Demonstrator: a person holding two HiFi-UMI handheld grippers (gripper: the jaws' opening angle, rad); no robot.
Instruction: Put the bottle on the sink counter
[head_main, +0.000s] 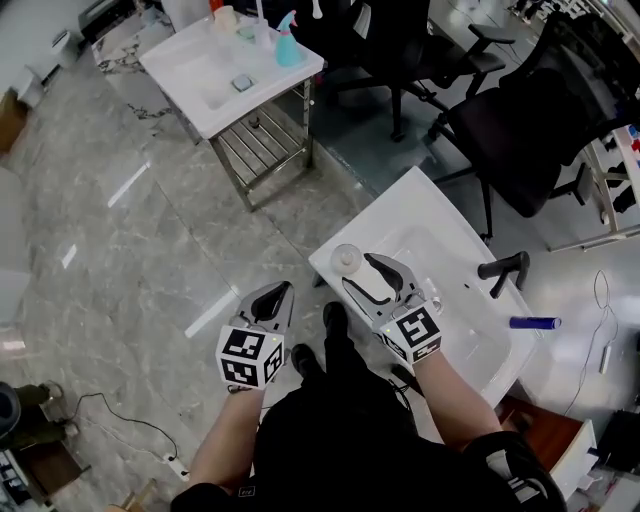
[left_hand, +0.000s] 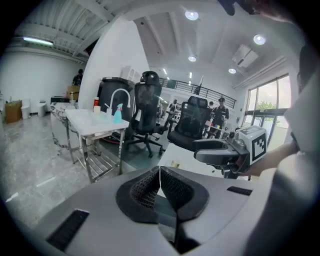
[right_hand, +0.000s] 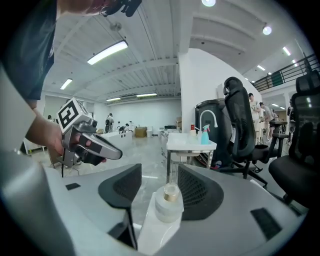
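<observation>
Nearest the head camera, the person's dark-clad torso (head_main: 340, 440) is filling the lower frame, with both forearms reaching out from it. The left gripper (head_main: 276, 296) is hanging over the grey marbled floor (head_main: 130, 250), its marker cube (head_main: 250, 357) sitting behind the fingers, which are lying together with nothing between them. The right gripper (head_main: 372, 272) is carrying the bottle (head_main: 372, 285) between its fingers; the white body is lying along them and the pale round cap (head_main: 346, 258) is sitting near the fingertips. Below those fingers, the near end of the white sink counter (head_main: 430, 215) is showing. A black faucet (head_main: 505, 270) is standing to the right of the fingers, and a blue item (head_main: 535, 322) is lying further right, at the counter's edge. Well beyond both sets of fingertips, a second sink table (head_main: 215, 75) is bearing a blue spray bottle (head_main: 288, 45). In the left gripper view, the two ribbed pads are pressing tip to tip and gripping nothing; the right gripper is showing off to the right of them, and office chairs (left_hand: 192, 120) are standing beyond the tips. In the right gripper view, the fingers are standing partly apart with the bottle lodged between them, cap pointing forward and body running back toward their base, clear of any surface. The left gripper is showing off to the left of these fingers.
</observation>
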